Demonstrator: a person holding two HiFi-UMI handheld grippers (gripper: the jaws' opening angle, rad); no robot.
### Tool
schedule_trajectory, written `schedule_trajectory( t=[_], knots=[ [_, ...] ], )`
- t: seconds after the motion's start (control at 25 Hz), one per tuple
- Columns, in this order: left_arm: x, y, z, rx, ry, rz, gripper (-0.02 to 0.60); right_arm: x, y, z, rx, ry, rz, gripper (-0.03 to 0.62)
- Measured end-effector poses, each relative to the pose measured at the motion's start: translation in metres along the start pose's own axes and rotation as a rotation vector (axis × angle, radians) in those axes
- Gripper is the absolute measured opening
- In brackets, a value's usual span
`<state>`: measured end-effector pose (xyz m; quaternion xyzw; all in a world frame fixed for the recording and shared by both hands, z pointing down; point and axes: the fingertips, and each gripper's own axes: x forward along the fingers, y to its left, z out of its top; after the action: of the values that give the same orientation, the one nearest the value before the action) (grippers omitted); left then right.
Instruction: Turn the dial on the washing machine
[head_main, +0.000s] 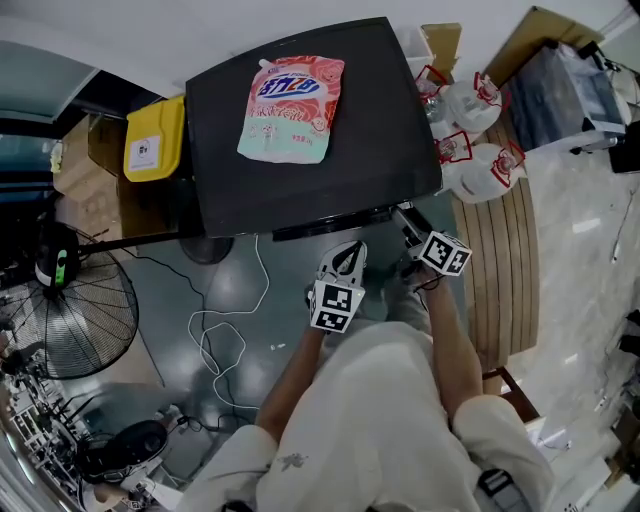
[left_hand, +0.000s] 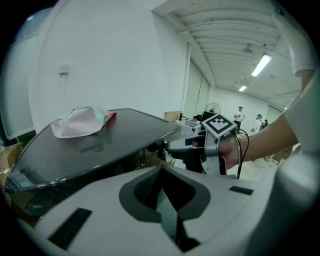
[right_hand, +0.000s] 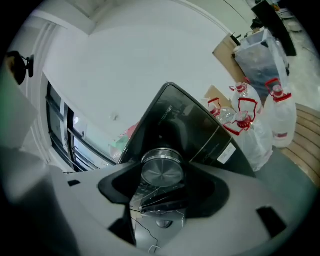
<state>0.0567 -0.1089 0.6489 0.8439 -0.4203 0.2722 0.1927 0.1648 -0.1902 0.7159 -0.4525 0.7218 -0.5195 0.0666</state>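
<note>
The black washing machine (head_main: 390, 130) stands in front of me with a pink detergent pouch (head_main: 292, 105) lying on its lid. In the right gripper view its round silver dial (right_hand: 162, 170) sits between the jaws of my right gripper (right_hand: 161, 181), which is shut on it. From the head view the right gripper (head_main: 405, 225) reaches to the machine's front panel and the dial itself is hidden. My left gripper (head_main: 347, 262) hangs just left of it, short of the panel, shut with nothing in it. The left gripper view shows the right gripper (left_hand: 175, 146) at the machine's edge.
A yellow bin (head_main: 155, 140) stands left of the machine. White plastic bags with red print (head_main: 480, 150) lie to its right, beside a wooden slatted platform (head_main: 500, 270). A floor fan (head_main: 75, 310) and a white cable (head_main: 225, 330) are at the lower left.
</note>
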Motion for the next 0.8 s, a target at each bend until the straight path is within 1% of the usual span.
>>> schedule_trajectory(
  t=[0.32, 0.52, 0.8],
  knots=[
    [0.0001, -0.0026, -0.0045, -0.005, 0.009, 0.001, 0.014, 0.0019, 0.0045, -0.0005, 0.159, -0.015, 0.077, 0.276],
    [0.0007, -0.004, -0.0055, -0.009, 0.011, 0.004, 0.012, 0.0024, 0.0033, 0.0007, 0.235, -0.027, 0.108, 0.276],
    [-0.0009, -0.0049, -0.0066, -0.011, 0.013, 0.007, 0.012, 0.0025, 0.0017, 0.0, 0.401, -0.082, 0.17, 0.276]
  ],
)
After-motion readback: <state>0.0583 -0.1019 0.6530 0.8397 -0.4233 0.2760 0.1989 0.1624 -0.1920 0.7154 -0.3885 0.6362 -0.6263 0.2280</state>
